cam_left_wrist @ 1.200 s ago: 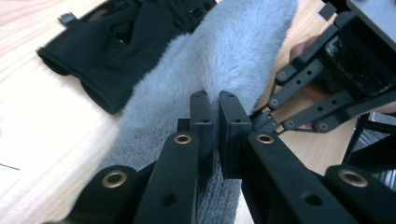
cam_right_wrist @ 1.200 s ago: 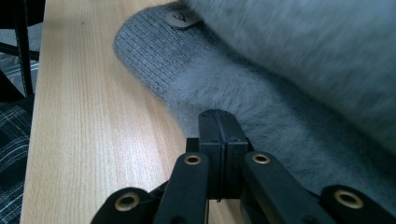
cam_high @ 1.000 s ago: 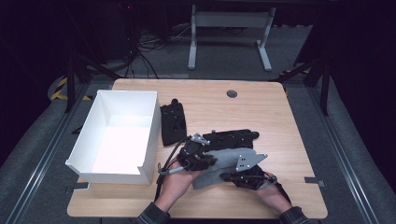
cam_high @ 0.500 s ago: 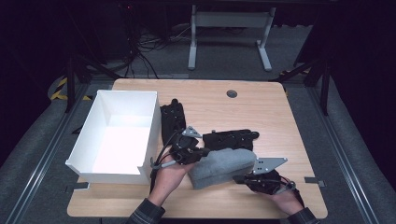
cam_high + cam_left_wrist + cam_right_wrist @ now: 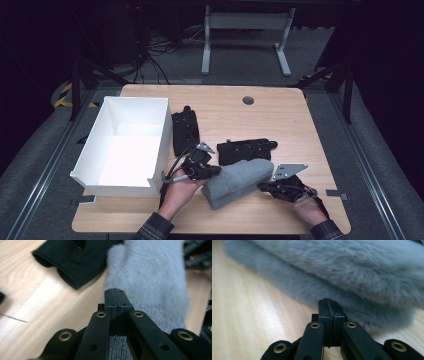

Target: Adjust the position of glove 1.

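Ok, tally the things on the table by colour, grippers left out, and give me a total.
Grey: 1, the fuzzy grey mitten
Black: 2, the black glove by the box and the black glove behind the mitten
White: 1, the open white box
Total: 4

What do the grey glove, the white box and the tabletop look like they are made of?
Grey glove: seemingly fleece or plush fabric, matte; fuzzy nap on its body, a knit-looking cuff in the left gripper view. White box: thin, flat, matte walls, probably cardboard or foam board; hard to say which. Tabletop: light wood grain, smooth with a slight sheen, possibly laminate.
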A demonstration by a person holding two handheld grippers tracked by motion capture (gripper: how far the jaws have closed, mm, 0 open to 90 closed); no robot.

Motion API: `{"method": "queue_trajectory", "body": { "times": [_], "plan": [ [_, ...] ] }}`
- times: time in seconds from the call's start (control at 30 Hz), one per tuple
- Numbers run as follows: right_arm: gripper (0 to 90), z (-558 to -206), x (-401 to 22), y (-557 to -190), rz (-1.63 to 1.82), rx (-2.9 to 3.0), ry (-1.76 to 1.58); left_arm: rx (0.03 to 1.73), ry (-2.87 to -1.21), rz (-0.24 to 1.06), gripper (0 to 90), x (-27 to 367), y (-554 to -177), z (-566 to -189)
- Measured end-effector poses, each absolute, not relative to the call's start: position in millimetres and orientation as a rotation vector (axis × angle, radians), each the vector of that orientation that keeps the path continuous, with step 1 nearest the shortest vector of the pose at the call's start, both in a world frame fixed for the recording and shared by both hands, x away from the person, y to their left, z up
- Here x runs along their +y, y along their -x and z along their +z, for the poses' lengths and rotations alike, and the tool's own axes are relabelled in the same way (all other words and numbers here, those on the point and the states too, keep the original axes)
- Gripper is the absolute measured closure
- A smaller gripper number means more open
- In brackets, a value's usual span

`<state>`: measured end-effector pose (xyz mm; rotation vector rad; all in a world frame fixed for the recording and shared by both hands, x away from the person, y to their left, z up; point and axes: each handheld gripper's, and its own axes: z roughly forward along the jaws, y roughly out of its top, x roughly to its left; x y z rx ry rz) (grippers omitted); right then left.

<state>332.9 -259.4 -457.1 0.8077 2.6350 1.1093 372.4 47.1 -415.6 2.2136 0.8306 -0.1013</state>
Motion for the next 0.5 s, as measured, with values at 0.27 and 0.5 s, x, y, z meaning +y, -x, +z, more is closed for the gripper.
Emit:
{"method": "queue_trajectory", "body": {
  "times": [0.27, 0.5],
  "plan": [
    [90.0, -459, -266, -343, 1.078, 2.6, -0.856, 0.742, -2.235, -0.164, 90.0, 38, -353, -419],
    [90.0, -458, -267, -342, 1.083, 2.601, -0.856, 0.735, -2.198, -0.131, 73.5, 36, -357, -413]
  ]
}}
